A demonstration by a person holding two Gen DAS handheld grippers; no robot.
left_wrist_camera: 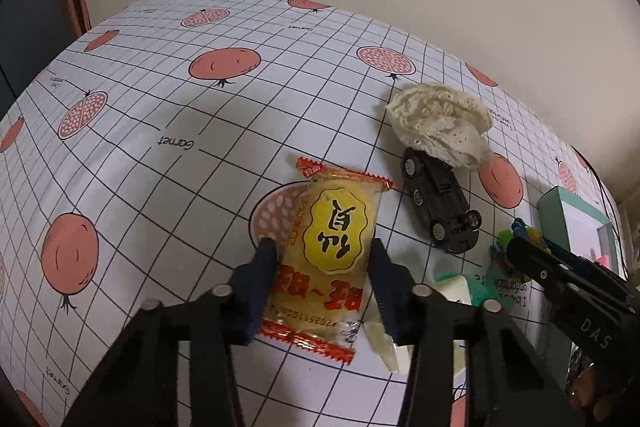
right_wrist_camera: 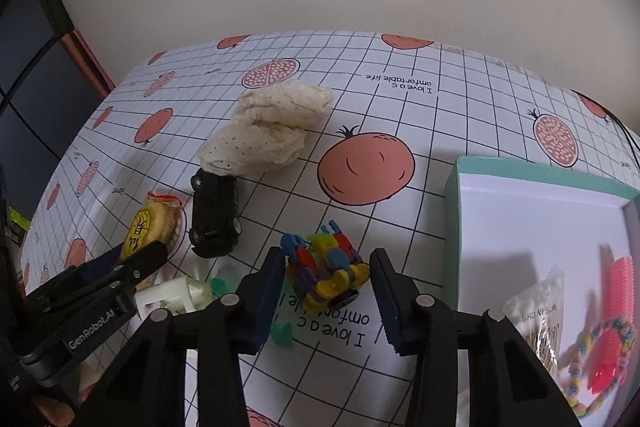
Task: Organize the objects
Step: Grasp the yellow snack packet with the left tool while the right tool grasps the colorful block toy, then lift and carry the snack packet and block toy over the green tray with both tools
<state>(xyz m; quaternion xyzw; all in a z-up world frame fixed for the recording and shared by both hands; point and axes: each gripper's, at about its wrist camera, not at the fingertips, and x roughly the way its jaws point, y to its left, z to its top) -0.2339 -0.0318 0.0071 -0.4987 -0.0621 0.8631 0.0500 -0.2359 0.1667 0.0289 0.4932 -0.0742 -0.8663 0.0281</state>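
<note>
Pomegranate-print grid cloth covers the counter (right_wrist_camera: 400,115) under a plain wall. On it, the left tool (left_wrist_camera: 322,267) stands open around a yellow snack packet (left_wrist_camera: 328,247), its pads just beside the wrapper's edges, not yet pinching. Similarly, the right tool (right_wrist_camera: 326,281) gapes around a multicoloured block toy (right_wrist_camera: 324,269), holding nothing. Beyond lie a black toy car (right_wrist_camera: 214,217) and a cream lace cloth (right_wrist_camera: 268,131) touching it; a teal-rimmed box (right_wrist_camera: 520,211) sits right. The slick wrapper may slide or crumple if pinched off-centre.
</note>
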